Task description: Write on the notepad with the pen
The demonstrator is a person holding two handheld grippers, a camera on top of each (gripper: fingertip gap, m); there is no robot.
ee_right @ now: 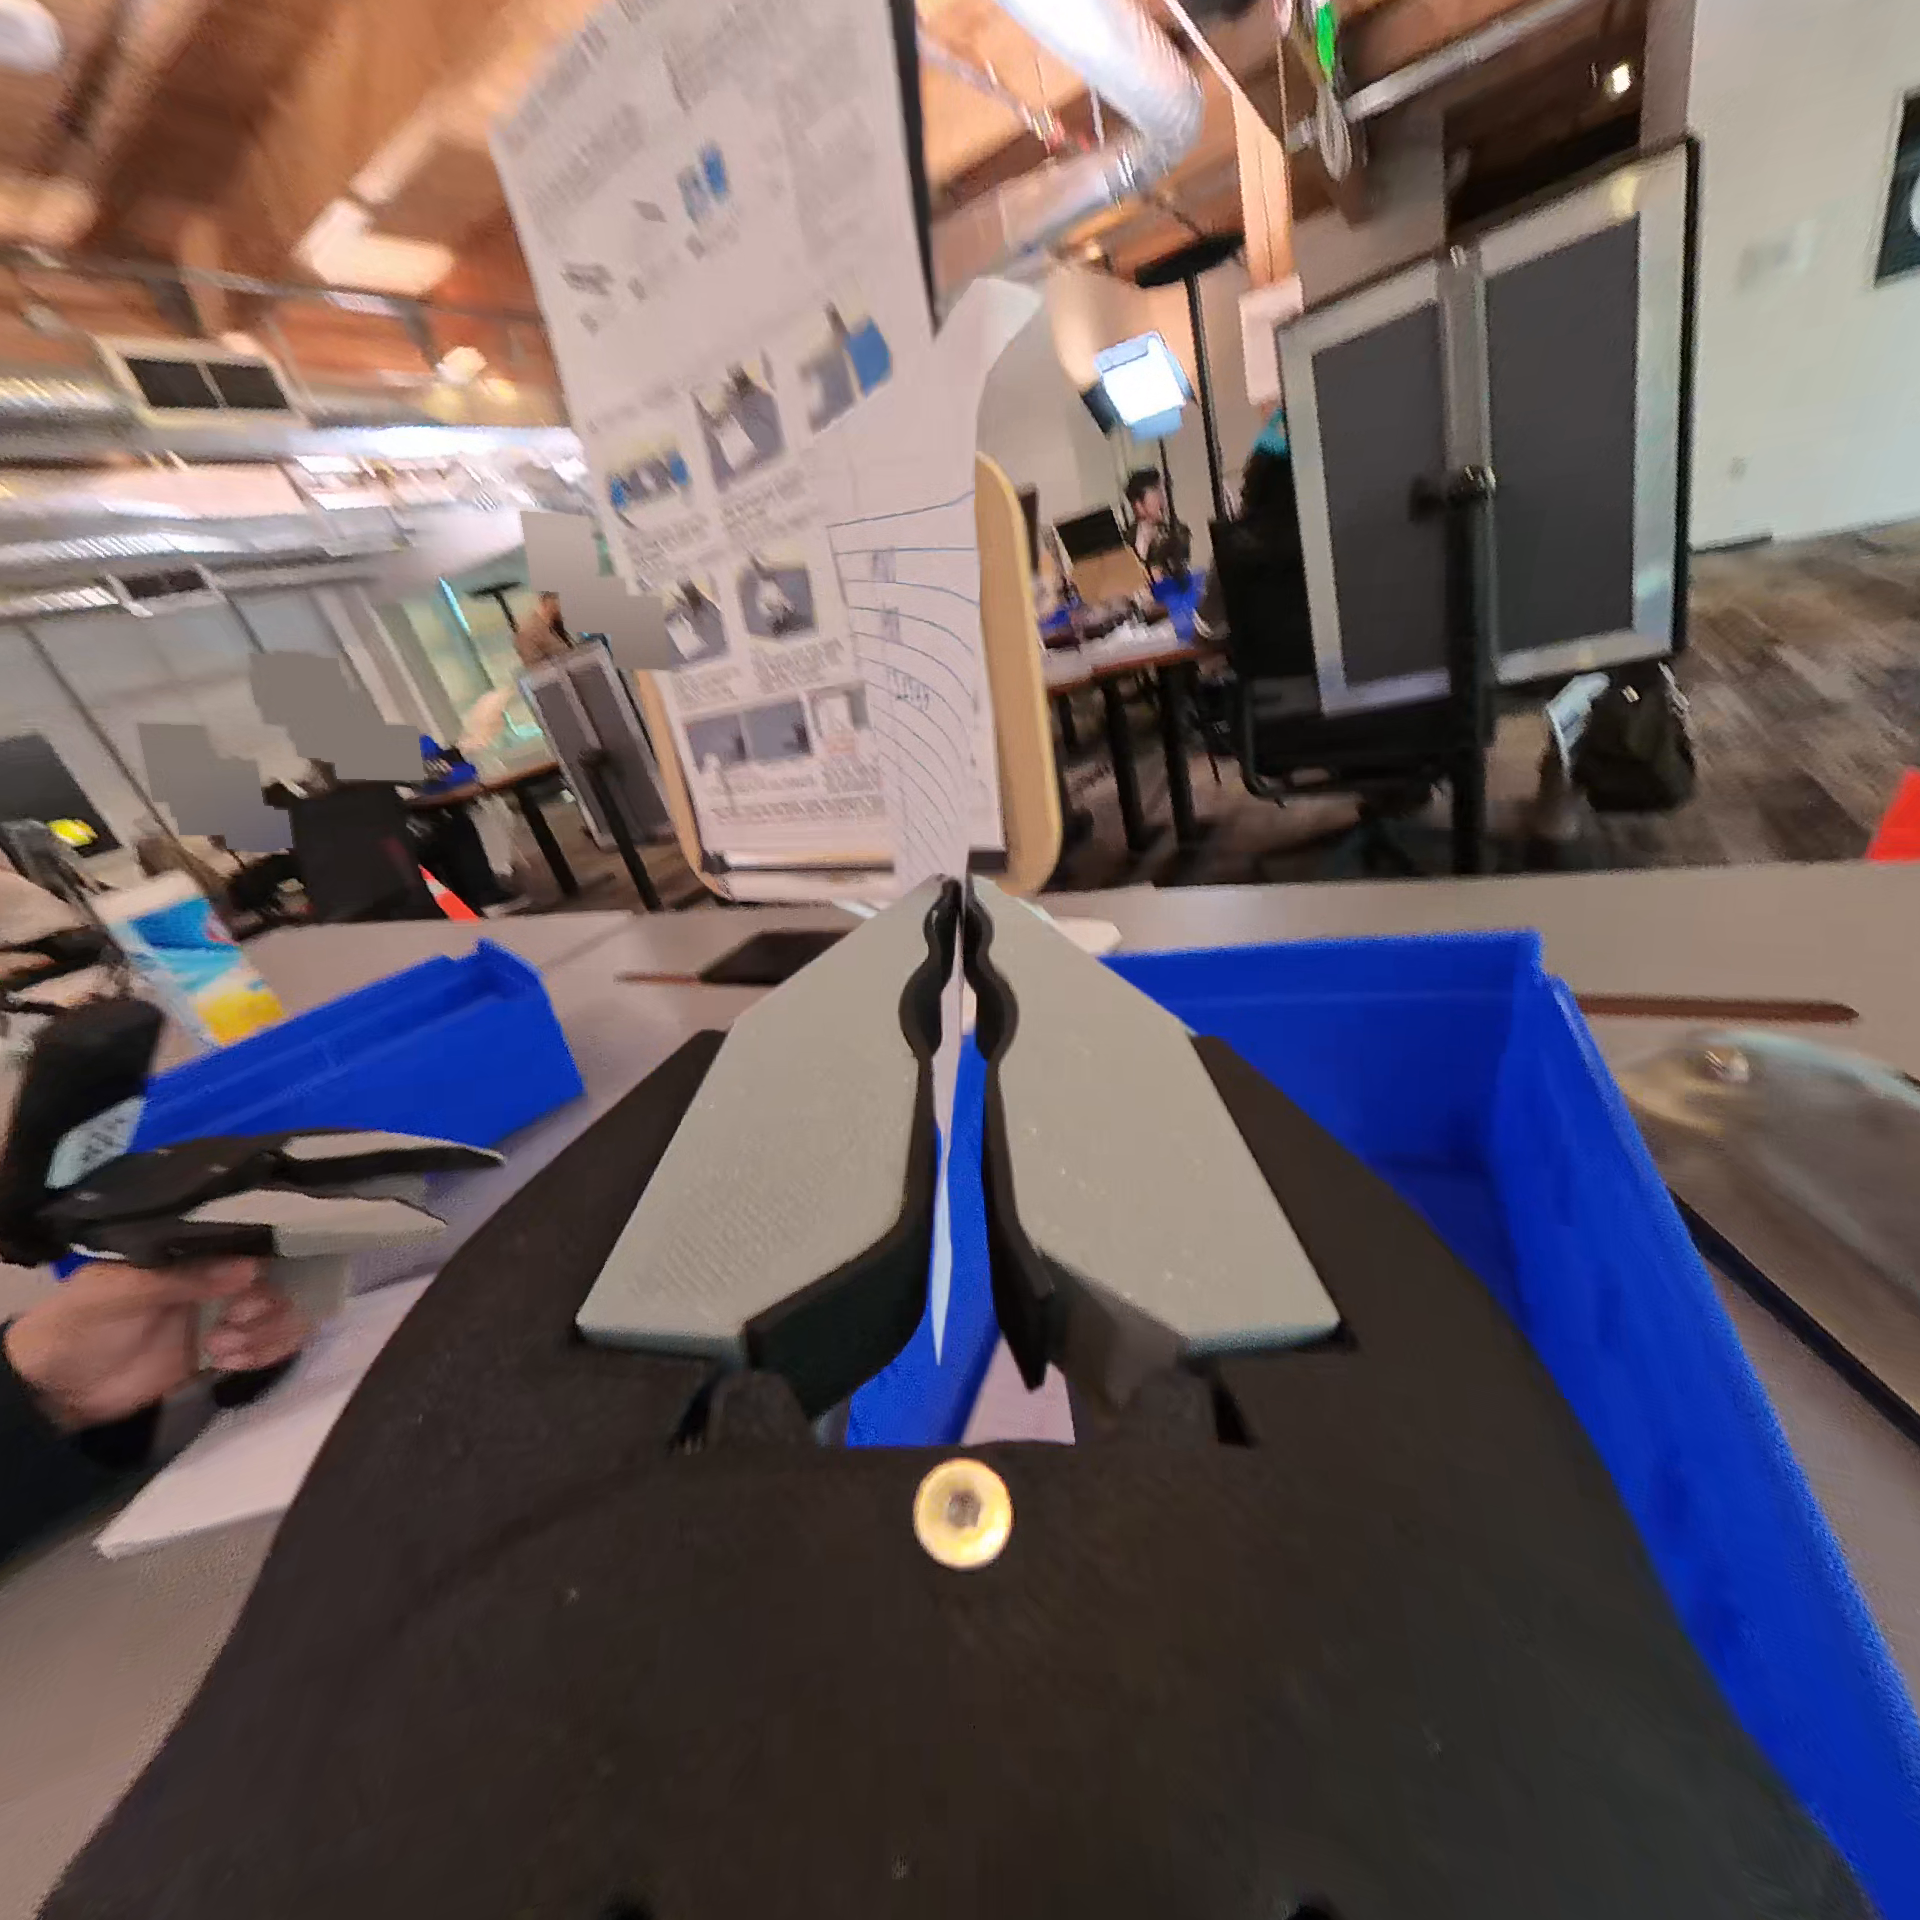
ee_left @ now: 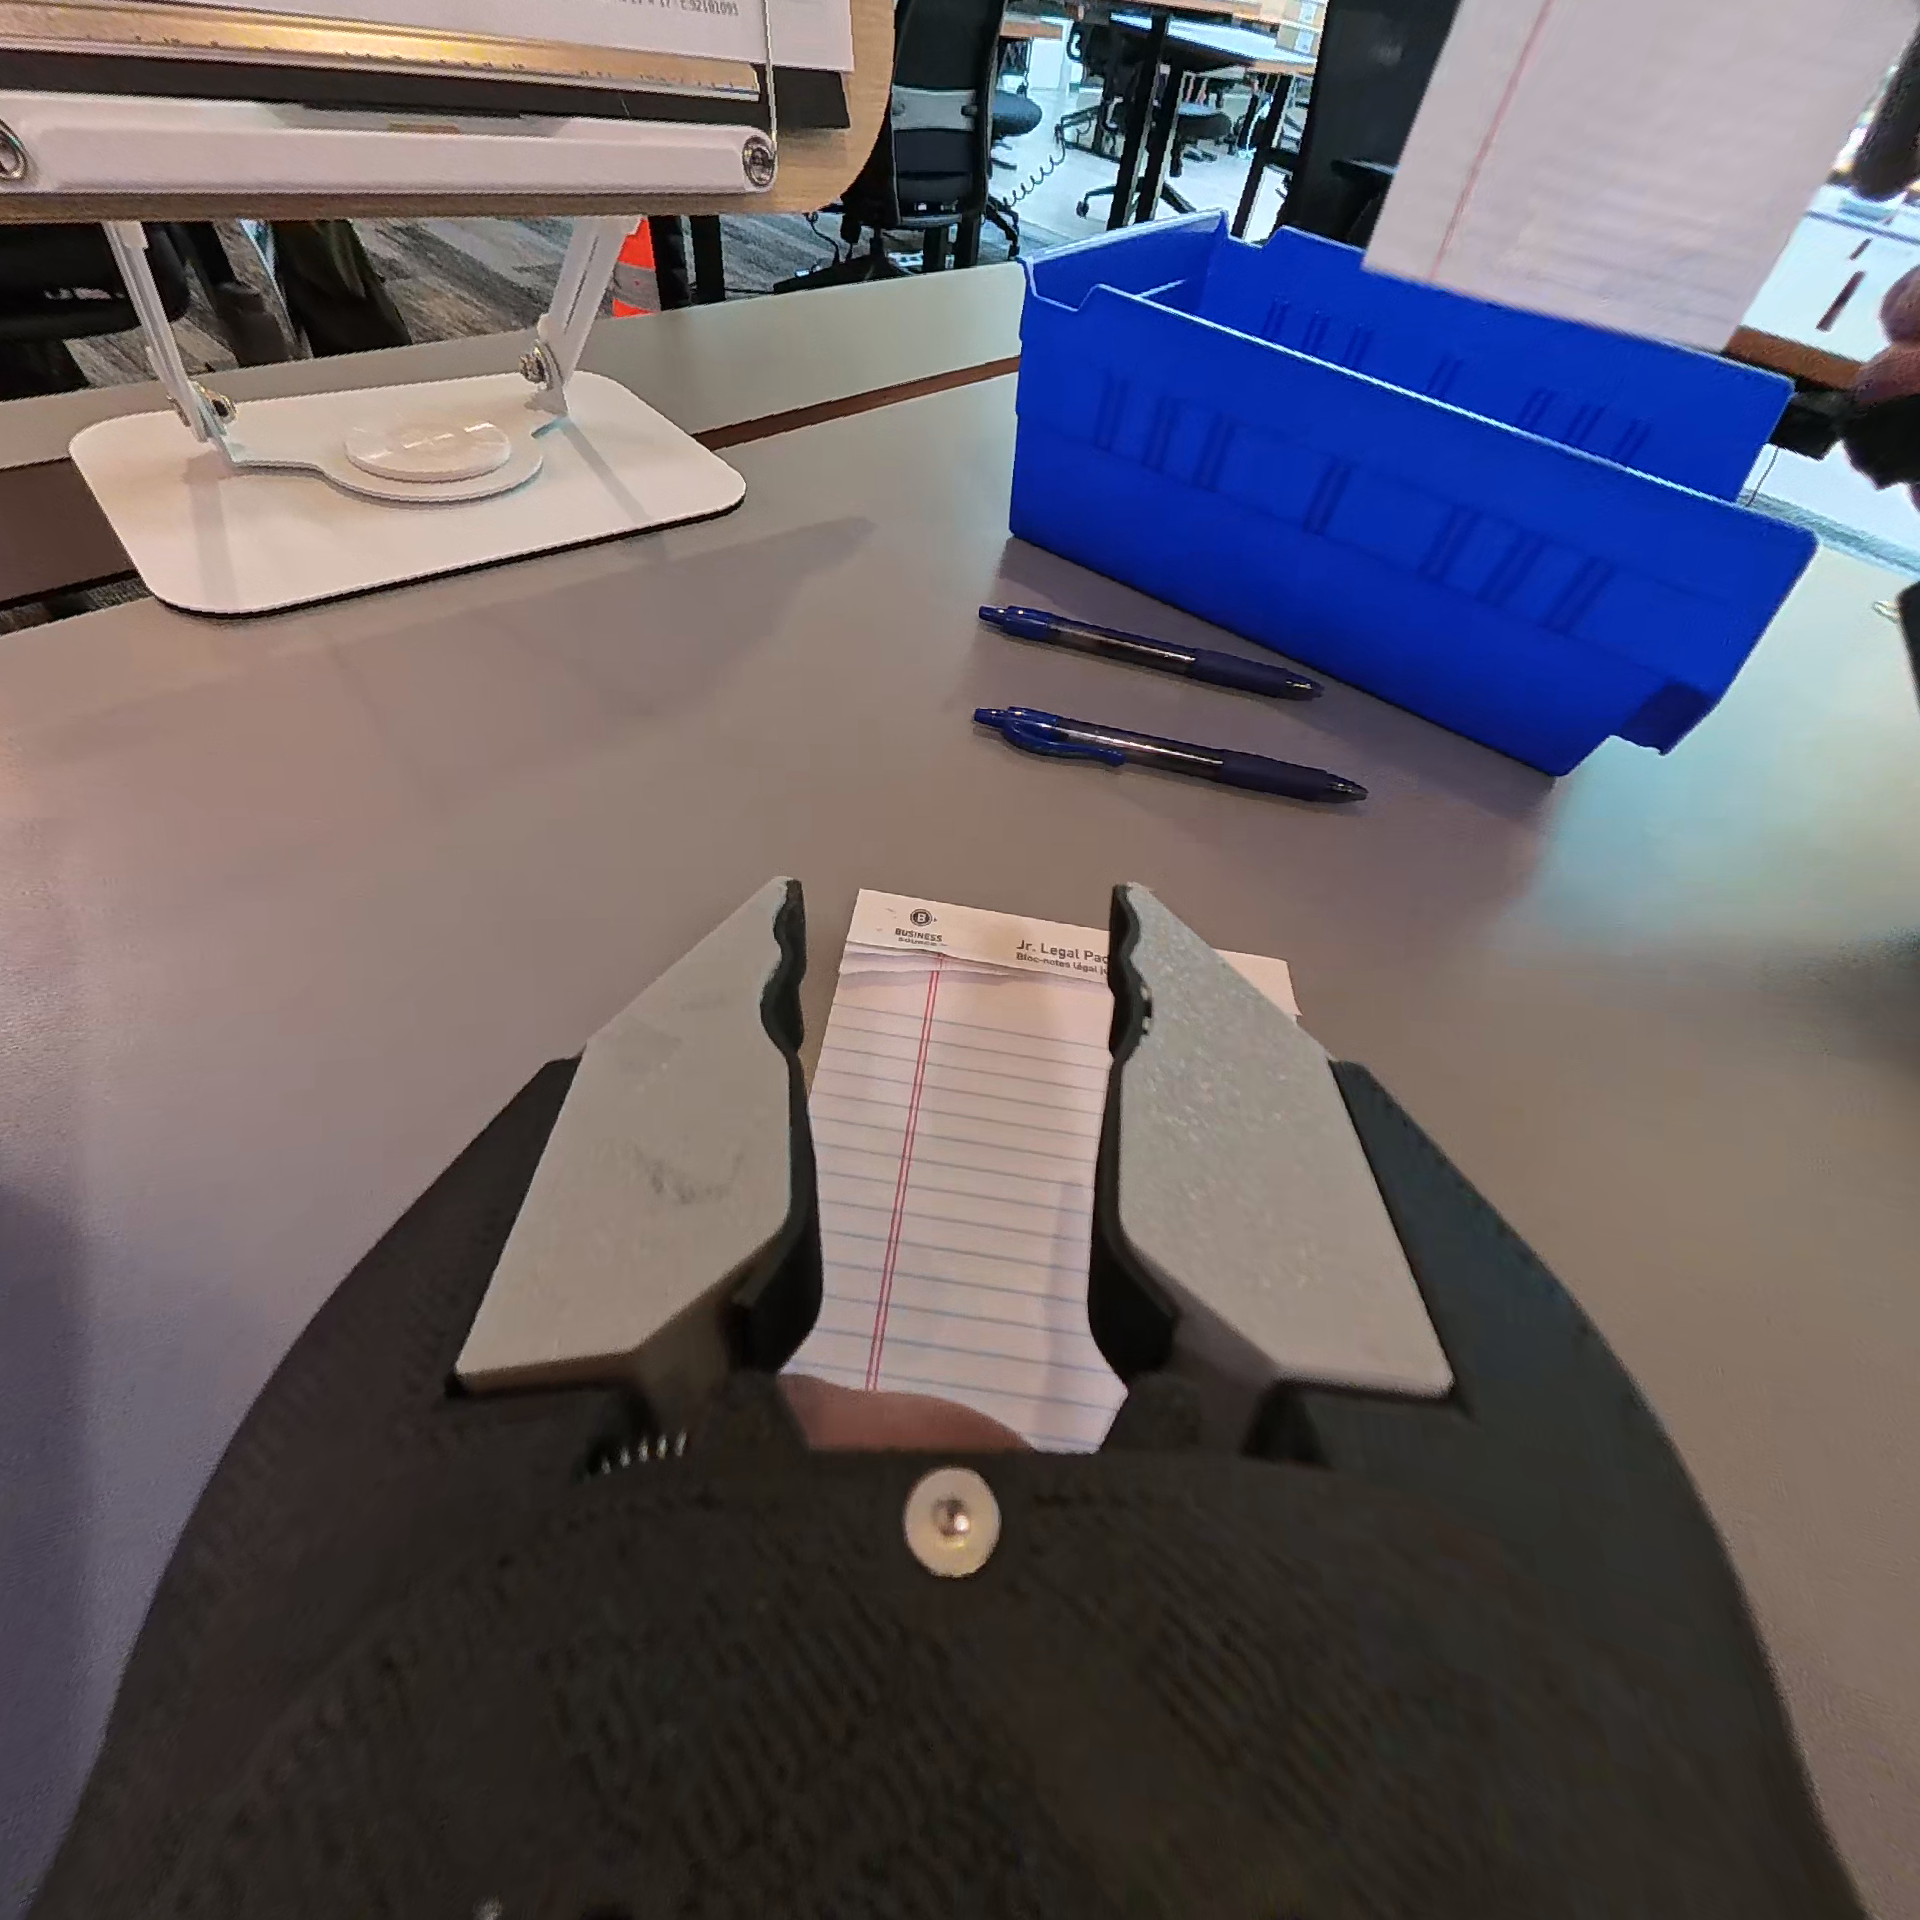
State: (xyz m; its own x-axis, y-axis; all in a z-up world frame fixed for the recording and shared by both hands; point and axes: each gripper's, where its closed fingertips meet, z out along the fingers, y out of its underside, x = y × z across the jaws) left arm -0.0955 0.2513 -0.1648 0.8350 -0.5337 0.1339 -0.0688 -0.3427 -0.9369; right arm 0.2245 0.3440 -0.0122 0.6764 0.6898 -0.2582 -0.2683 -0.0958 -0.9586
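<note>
1. The notepad (ee_left: 961, 1164) lies flat on the grey table (ee_left: 416, 831), seen between the fingers of the left gripper (ee_left: 956, 925). Its long axis runs away from the camera, with the bound header at the far end and the red margin line running lengthwise.
2. The left gripper's fingers stand spread apart above the pad and grip nothing.
3. Two blue pens lie on the table beyond the pad, roughly parallel. The nearer pen (ee_left: 1169, 750) and the farther pen (ee_left: 1148, 649) both lie crosswise to the pad, tips to the right, clips to the left.
4. A blue bin (ee_left: 1403, 540) stands just beyond the pens, close to the farther one.
5. The right gripper (ee_right: 961, 894) has its fingers pressed together on a loose lined sheet (ee_right: 925, 665), which rises upright from the fingertips and curls at the top.
6. That sheet hangs above the blue bin in both views.
7. A white stand (ee_left: 405, 488) rests on the table at the far left.
</note>
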